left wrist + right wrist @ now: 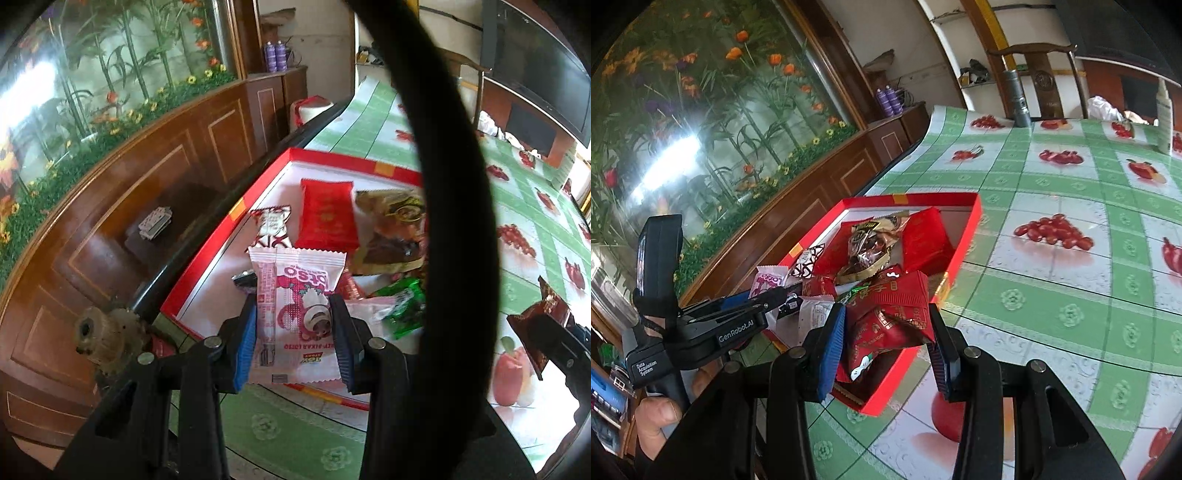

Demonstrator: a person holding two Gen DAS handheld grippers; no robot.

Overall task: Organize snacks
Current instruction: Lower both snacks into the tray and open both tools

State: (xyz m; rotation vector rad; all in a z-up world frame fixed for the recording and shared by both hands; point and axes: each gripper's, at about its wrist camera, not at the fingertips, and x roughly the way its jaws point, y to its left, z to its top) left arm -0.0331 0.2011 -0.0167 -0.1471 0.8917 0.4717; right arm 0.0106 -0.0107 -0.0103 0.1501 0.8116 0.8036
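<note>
A red box [334,158] with a white inside lies on the table and holds several snack packets; it also shows in the right wrist view [973,221]. My left gripper [295,325] is shut on a pink-and-white Lotso packet [295,295] held over the box's near end; the same gripper [768,295] and packet [767,282] show in the right wrist view. My right gripper [888,334] is shut on a dark red snack packet [886,325] over the box's near corner; it also shows in the left wrist view [546,321].
In the box lie a red packet [327,216], a brown-gold bag [395,232], a green packet [404,306]. A thick black cable [454,184] crosses the left wrist view. A grey bottle [1015,96] and a white bottle [1164,118] stand at the table's far side, by a chair [1041,77].
</note>
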